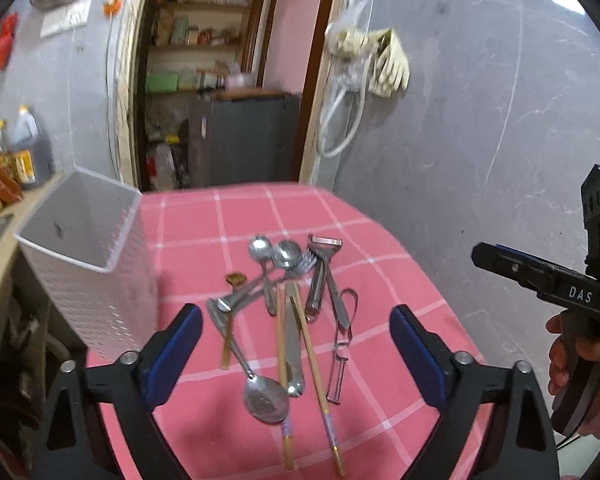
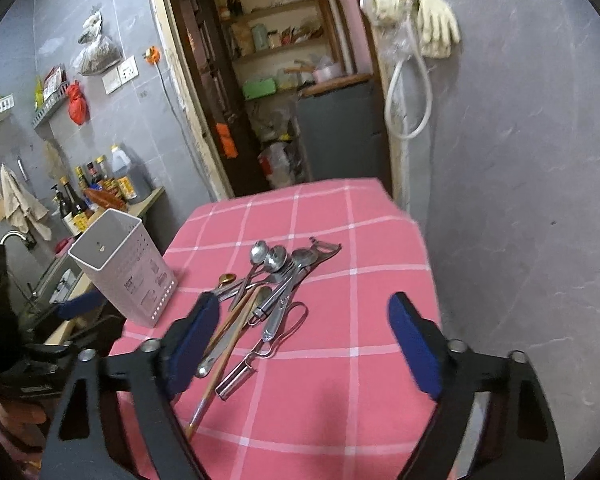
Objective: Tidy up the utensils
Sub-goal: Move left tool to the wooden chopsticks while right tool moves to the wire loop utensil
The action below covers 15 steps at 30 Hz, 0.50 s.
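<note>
A pile of utensils (image 1: pixel 288 300) lies on the pink checked tablecloth (image 1: pixel 340 216): spoons, a fork, chopsticks (image 1: pixel 318 384), peelers (image 1: pixel 340 364) and a large spoon (image 1: pixel 266 400). A white perforated utensil holder (image 1: pixel 96 264) stands upright at the table's left edge. My left gripper (image 1: pixel 296 344) is open and empty, hovering above the near end of the pile. My right gripper (image 2: pixel 304 340) is open and empty above the pile (image 2: pixel 268 292); its body shows in the left wrist view (image 1: pixel 548 280). The holder (image 2: pixel 124 268) is to its left.
A grey tiled wall (image 2: pixel 520 200) runs along the table's right side. A doorway to a pantry (image 2: pixel 284 80) is behind the table. A counter with bottles (image 2: pixel 100 196) and a sink tap (image 2: pixel 14 236) lie left of the table.
</note>
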Each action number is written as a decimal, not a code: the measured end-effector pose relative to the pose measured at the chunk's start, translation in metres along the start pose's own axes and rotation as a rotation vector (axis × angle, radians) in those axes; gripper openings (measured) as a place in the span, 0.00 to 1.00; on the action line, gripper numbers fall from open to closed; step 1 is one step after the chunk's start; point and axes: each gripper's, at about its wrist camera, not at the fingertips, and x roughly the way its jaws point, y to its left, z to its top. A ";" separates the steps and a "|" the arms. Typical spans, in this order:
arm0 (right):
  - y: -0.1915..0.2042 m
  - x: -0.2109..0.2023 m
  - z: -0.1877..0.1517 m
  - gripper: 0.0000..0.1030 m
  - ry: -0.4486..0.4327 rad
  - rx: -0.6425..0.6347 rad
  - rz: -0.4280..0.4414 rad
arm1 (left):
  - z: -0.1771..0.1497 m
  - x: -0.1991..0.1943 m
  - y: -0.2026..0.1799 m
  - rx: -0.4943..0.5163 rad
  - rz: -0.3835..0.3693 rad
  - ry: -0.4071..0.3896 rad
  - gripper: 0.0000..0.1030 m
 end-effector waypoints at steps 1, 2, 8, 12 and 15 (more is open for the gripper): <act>-0.003 0.010 0.001 0.68 0.025 0.009 0.017 | 0.001 0.009 -0.001 -0.012 -0.006 0.027 0.80; -0.007 0.019 0.001 0.64 0.047 0.019 0.038 | 0.000 0.017 0.000 -0.025 -0.014 0.051 0.79; -0.018 0.072 -0.009 0.49 0.166 0.053 0.104 | -0.010 0.067 0.005 -0.108 -0.025 0.197 0.57; -0.019 0.108 -0.016 0.40 0.250 0.072 0.155 | -0.017 0.091 0.008 -0.139 -0.010 0.259 0.53; -0.017 0.132 -0.023 0.37 0.303 0.086 0.180 | -0.020 0.108 0.010 -0.158 -0.013 0.302 0.51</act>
